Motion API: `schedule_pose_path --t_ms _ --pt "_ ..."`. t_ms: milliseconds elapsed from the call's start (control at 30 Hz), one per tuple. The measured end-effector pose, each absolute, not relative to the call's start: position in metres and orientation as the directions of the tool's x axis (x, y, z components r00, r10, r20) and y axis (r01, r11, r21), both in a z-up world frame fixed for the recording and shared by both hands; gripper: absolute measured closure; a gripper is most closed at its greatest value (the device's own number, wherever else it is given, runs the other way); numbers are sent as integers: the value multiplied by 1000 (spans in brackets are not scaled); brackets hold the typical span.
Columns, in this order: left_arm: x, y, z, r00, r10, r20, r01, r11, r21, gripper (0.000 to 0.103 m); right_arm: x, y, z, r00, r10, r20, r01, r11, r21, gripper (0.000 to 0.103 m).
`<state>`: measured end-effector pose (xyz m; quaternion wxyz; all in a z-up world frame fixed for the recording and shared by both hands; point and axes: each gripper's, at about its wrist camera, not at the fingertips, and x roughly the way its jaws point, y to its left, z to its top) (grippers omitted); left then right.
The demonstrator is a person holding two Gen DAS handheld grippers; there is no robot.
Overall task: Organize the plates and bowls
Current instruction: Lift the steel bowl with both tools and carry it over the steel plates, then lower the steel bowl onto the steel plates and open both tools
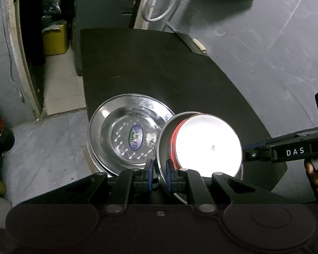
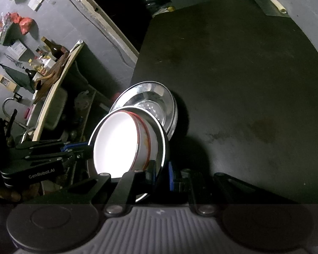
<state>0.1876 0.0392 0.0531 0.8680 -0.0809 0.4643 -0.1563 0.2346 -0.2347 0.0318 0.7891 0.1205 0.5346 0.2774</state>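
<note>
Left wrist view: both grippers (image 1: 158,174) (image 2: 161,174) clamp opposite rims of the bowl (image 1: 207,146), held just right of the plate (image 1: 125,135).

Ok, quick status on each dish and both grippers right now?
Steel plate: flat on the black table, empty, on top of another plate.
Steel dish: held tilted, its rim pinched from two sides, overlapping the plate's edge.
White bowl: nested inside the steel dish, red band showing.
Left gripper: shut on the dish's rim.
Right gripper: shut on the opposite rim.
</note>
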Motion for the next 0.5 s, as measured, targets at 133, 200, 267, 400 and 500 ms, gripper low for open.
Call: schedule_pose_path --t_ms 133,200,267,400,500 --pt "190 44 53 524 -339 -781 176 941 -290 92 241 -230 32 270 570 -776 -320 814 486 90" --pt "192 46 54 526 -335 -781 167 942 -292 92 244 -228 33 267 571 -776 -326 812 485 90" --pt "195 47 54 527 -331 -782 162 943 -290 92 247 -226 33 263 573 -776 -331 810 485 90" --pt "198 49 54 530 -321 -785 152 946 -285 92 252 -222 34 256 574 -778 -338 807 484 90" --pt "202 52 53 530 -316 -787 141 948 -285 92 257 -219 33 251 576 -778 -343 805 485 90"
